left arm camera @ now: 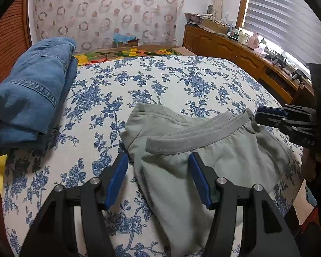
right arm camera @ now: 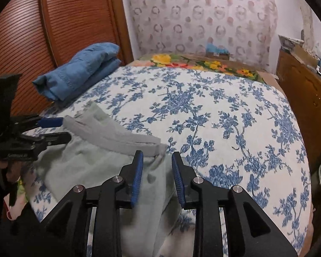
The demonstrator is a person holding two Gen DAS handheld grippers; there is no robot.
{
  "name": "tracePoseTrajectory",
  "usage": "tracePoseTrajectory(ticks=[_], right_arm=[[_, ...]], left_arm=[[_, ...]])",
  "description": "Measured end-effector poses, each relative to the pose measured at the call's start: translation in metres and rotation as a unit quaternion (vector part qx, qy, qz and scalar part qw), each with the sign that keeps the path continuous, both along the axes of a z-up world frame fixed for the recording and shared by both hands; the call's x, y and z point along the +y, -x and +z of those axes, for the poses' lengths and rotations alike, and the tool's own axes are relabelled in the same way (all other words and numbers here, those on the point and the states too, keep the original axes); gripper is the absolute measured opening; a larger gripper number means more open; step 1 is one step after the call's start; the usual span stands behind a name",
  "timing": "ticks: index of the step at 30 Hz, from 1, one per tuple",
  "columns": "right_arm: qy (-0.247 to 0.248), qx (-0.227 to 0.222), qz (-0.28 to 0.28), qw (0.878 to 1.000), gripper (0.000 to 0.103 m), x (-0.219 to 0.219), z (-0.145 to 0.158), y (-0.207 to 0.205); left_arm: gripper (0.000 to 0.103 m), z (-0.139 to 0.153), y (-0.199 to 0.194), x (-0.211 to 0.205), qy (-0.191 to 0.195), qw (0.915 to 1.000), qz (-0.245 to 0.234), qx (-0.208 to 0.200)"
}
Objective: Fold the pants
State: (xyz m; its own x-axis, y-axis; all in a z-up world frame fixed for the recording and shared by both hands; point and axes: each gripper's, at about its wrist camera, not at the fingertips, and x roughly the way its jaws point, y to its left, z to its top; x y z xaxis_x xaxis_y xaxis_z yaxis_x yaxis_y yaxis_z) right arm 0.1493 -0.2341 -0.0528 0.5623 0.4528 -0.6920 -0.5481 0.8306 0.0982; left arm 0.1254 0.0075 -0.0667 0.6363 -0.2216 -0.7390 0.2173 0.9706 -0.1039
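Pale grey-green pants [left arm camera: 203,160] with a grey elastic waistband [left arm camera: 199,135] lie crumpled on the bed near its front edge; they also show in the right wrist view [right arm camera: 92,162]. My left gripper [left arm camera: 158,160] is open just above the left end of the waistband, its blue-padded fingers astride the fabric. My right gripper [right arm camera: 157,160] is open over the right end of the waistband [right arm camera: 122,139]. Each gripper also shows side-on in the other's view: the right gripper [left arm camera: 265,115] at the waistband's right end, the left gripper [right arm camera: 60,130] at its left end.
The bed has a white sheet with blue flowers [left arm camera: 171,81]. Folded blue denim [left arm camera: 32,90] lies at the far left of the bed, against a wooden slatted panel [right arm camera: 53,21]. A wooden cabinet [left arm camera: 235,51] with clutter runs along the right.
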Motion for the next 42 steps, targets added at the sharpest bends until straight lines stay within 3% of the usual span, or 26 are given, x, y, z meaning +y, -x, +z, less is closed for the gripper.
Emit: tracePoseTrajectory(ticks=[9, 11, 13, 20, 25, 26, 32, 38, 42], right_arm=[[-0.001, 0.033, 0.009, 0.999, 0.026, 0.008, -0.014, -0.016], [0.000, 0.033, 0.014, 0.999, 0.012, 0.010, -0.014, -0.016], [0.002, 0.017, 0.012, 1.000, 0.007, 0.010, -0.011, -0.014], [-0.016, -0.022, 0.009, 1.000, 0.005, 0.009, 0.006, -0.010], [-0.001, -0.018, 0.004, 1.000, 0.005, 0.013, 0.000, -0.015], [-0.002, -0.020, 0.003, 1.000, 0.005, 0.013, 0.000, -0.015], [-0.003, -0.052, -0.007, 0.999, 0.005, 0.012, 0.009, -0.008], [0.031, -0.031, -0.007, 0.999, 0.005, 0.021, -0.003, -0.015], [0.028, -0.023, -0.006, 0.999, 0.005, 0.020, -0.005, -0.016]], left_arm=[[0.059, 0.000, -0.007, 0.003, 0.011, 0.9999, -0.002, -0.007], [0.059, -0.001, -0.010, 0.002, 0.014, 0.9999, -0.009, -0.005], [0.057, -0.001, -0.011, 0.001, 0.012, 0.9998, -0.013, -0.005], [0.037, 0.004, -0.008, -0.006, 0.015, 0.9989, -0.040, -0.021], [0.011, 0.007, -0.014, -0.005, 0.024, 0.9987, -0.040, -0.022], [0.010, 0.009, -0.014, -0.005, 0.026, 0.9985, -0.041, -0.024], [0.010, 0.023, -0.015, -0.004, 0.034, 0.9978, -0.038, -0.041], [0.013, 0.011, -0.024, -0.009, 0.009, 0.9992, -0.032, -0.020], [0.020, 0.009, -0.022, -0.009, 0.000, 0.9995, -0.025, -0.017]])
